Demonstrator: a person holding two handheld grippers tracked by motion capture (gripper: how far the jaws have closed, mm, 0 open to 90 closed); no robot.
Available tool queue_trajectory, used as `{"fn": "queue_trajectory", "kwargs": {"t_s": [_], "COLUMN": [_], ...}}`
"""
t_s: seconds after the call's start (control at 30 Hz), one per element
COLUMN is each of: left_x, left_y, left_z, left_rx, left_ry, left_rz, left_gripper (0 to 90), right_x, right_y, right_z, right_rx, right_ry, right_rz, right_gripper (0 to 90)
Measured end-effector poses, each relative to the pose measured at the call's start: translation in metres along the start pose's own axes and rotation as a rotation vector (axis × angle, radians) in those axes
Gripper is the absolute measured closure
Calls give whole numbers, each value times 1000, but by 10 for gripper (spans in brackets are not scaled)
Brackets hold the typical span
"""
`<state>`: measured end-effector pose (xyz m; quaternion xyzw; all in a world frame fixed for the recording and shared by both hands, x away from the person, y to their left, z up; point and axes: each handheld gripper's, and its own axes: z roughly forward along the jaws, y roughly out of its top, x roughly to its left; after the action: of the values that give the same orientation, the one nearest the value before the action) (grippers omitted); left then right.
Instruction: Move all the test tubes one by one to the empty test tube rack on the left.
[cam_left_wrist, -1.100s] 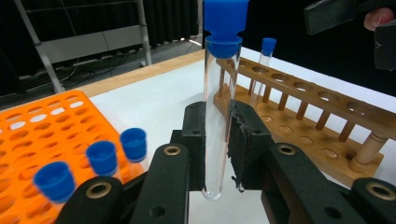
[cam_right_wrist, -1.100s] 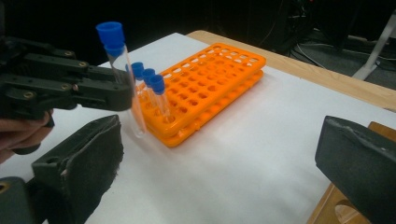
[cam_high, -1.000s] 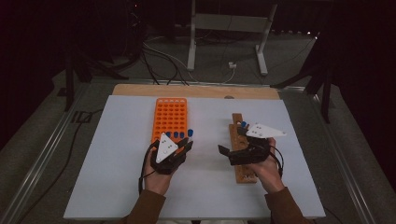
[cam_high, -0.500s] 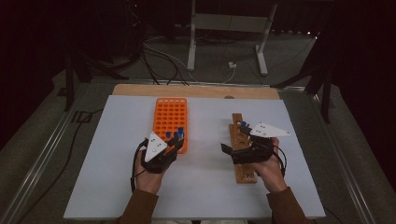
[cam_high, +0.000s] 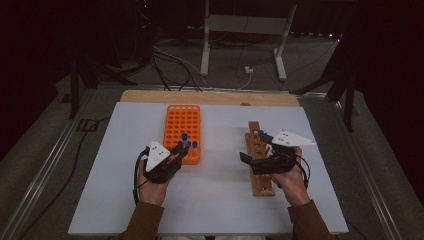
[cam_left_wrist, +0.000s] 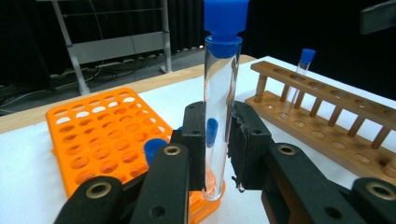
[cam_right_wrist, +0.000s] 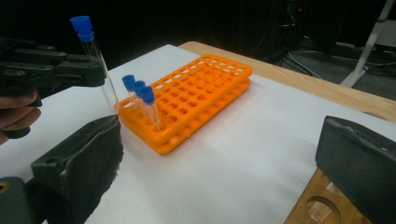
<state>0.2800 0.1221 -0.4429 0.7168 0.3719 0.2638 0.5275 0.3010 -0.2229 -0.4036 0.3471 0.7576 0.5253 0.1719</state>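
While clamped in the left claw (cam_left_wrist: 217, 140), an unlabelled blue-capped tube (cam_left_wrist: 220, 93).

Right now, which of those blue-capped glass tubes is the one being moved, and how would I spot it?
Start at the orange rack on the white table. At its near corner, the left gripper is shut on a clear test tube. Unlike the three tubes standing in rack holes, it is lifted out, held upright.

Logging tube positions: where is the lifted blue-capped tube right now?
The blue-capped tube stands upright, clamped in the left tongs, just off the orange rack's near corner.
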Motion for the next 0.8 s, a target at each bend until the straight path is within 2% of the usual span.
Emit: {"fn": "queue_trajectory", "kwargs": {"t_s": [0.8], "left_x": [19], "left_y": [-11], "left_z": [-4], "left_rx": [4], "left_ry": [83], "left_rz": [-18], "left_gripper": [781], "right_x": [-2], "right_y": [0], "right_z": [-2], "right_rx": [-7], "right_ry": [1], "right_rz": [3], "right_gripper": [10]}}
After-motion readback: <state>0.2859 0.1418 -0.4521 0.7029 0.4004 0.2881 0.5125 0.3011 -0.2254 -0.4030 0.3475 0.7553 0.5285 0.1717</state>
